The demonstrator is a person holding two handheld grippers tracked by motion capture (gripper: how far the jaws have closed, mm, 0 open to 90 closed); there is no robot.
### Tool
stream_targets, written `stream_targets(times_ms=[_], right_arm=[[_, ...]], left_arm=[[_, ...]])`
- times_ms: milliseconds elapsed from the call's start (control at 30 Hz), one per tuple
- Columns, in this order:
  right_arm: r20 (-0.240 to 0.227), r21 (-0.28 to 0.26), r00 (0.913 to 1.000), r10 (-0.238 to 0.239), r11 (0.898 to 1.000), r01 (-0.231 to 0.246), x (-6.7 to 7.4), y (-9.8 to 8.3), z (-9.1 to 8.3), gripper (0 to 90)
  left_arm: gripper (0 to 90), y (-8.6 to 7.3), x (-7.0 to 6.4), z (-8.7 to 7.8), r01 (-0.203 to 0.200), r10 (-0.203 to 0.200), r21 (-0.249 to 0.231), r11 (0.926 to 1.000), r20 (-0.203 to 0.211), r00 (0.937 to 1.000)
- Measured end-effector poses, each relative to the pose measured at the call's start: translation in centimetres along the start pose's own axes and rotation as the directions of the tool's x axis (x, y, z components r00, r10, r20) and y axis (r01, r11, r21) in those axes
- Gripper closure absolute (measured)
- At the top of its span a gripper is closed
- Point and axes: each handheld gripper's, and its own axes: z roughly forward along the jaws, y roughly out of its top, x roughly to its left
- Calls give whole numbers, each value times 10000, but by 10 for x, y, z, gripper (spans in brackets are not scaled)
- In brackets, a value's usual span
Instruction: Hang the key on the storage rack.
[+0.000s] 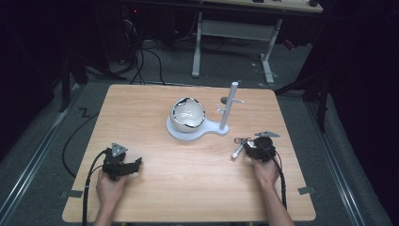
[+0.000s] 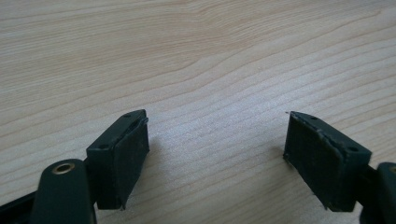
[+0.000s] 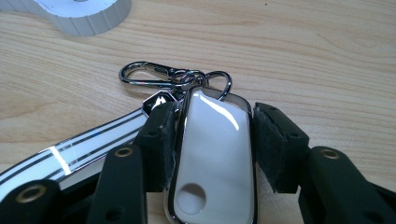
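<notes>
The pale wooden surface (image 1: 188, 165) carries, at its far middle, a white plastic stand (image 1: 221, 126) with a round base, an upright post with side pegs, and a cream, glossy bowl-shaped shell (image 1: 187, 114) seated on the base. At the near left the left claw (image 2: 215, 154) rests low over bare wood, its jaws wide with nothing between them. At the right, just near of the stand's base, the right claw (image 3: 212, 144) is closed on a glossy white, chrome-rimmed key fob (image 3: 215, 158), its pads pressing the fob's two long sides. A chrome snap hook (image 3: 149, 77) and ring hang off the fob's far end, and a striped white strap or second piece (image 3: 74, 151) trails to the left beside the jaw. The step in hand looks like lifting the fob, probably to hang it on a peg. To do it well, keep the grip square on the slippery flanks, lift gently so the hook dangles free, and keep it clear of the stand's base.
</notes>
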Motion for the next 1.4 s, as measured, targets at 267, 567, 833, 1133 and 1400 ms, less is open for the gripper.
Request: stream_targets(times_ms=[267,567,833,1133,1400], right_arm=[[-457,-811,9989,-31,9967,-6,-2,-2,-11,519],[-698,-1961,9968,-384,9803,241,-4,8,-42,520],[-937,-2595,9936,-629,9650,367,-7,15,-65,520],[-995,-2981,9915,-834,9532,502,-9,22,-81,520],[-1110,-3247,9894,-936,9443,529,-10,29,-93,520]], left_arm=[[223,0,0,0,2,-2,-3,10000,0,10000],[223,0,0,0,1,-1,-2,10000,-1,10000],[223,0,0,0,0,0,-1,10000,-2,10000],[223,0,0,0,-3,3,1,10000,-3,10000],[223,0,0,0,-3,3,0,10000,-3,10000]])
